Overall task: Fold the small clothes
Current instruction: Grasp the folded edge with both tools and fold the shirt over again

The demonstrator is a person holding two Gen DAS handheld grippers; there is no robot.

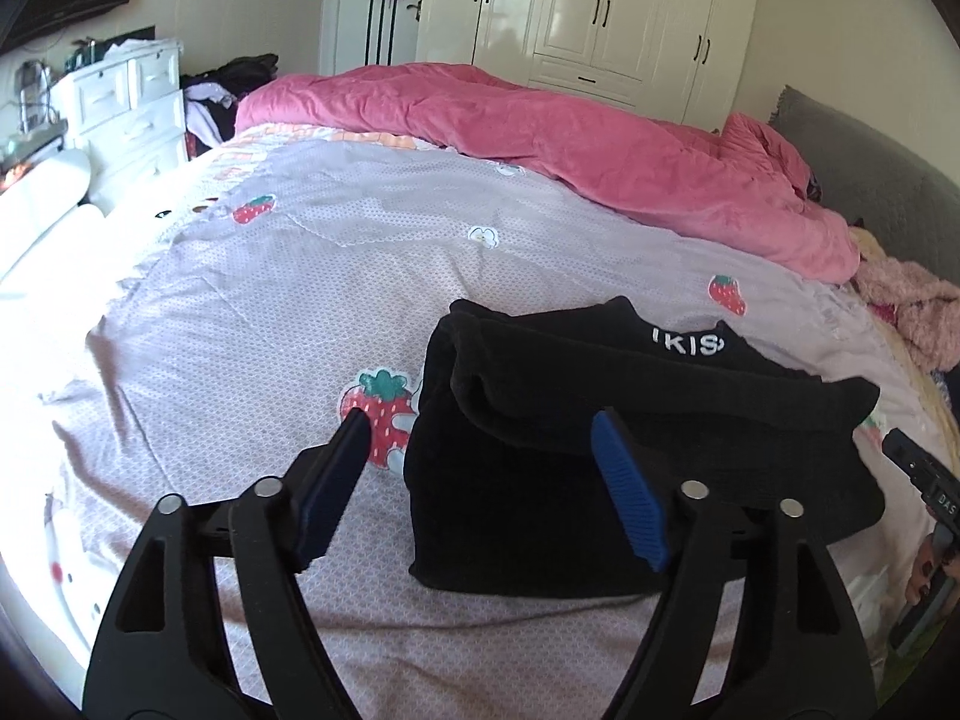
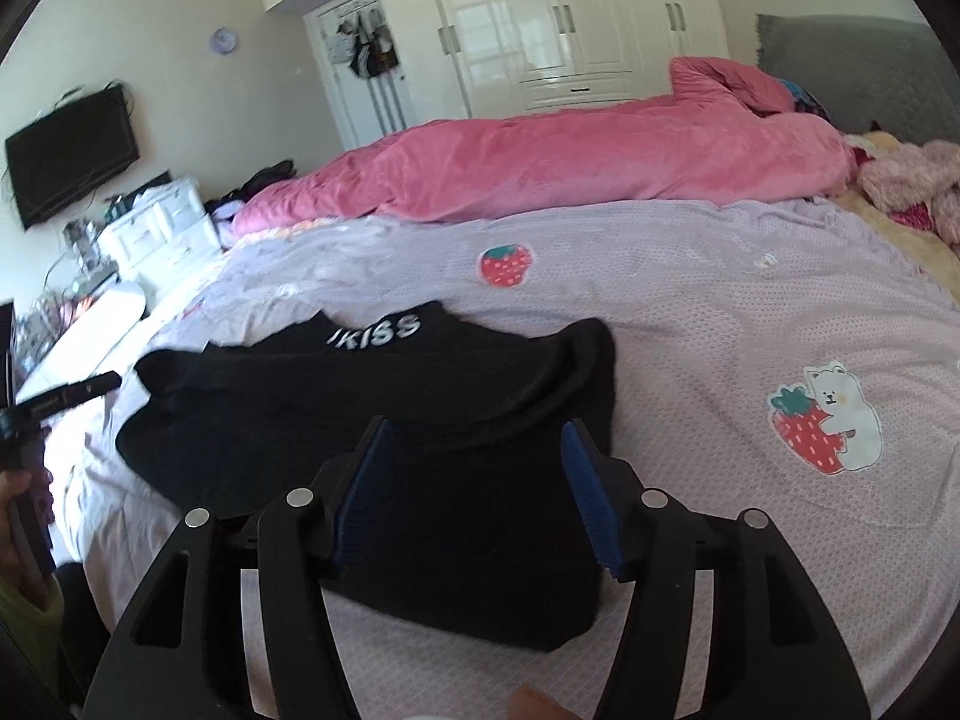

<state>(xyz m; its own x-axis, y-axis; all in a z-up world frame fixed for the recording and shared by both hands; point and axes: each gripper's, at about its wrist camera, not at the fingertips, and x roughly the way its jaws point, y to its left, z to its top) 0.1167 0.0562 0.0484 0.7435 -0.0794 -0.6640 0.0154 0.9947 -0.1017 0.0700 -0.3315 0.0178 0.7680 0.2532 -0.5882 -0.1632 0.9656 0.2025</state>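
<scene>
Covering most of both views, a lilac bedsheet of fine dotted weave lies mildly creased, printed with strawberry motifs; a pink quilt of soft plush is bunched in a long ridge along its far side; a glossy white wardrobe stands beyond, its top cut off by the frame; a black garment of ribbed knit, with white lettering at the neck, lies in a roughly rectangular stack on the sheet near the front edge, one folded layer draped over the top, its folds hard to separate in the dark cloth; left gripper, black arms with ridged blue pads, jaws spread wide, holding nothing, one finger over the sheet and the other over the garment's edge; right gripper, of the same build, jaws likewise apart and empty above the garment, contact with the cloth not discernible; at the far left of the right-wrist view a blurred dark device and hand are partly cut off.
</scene>
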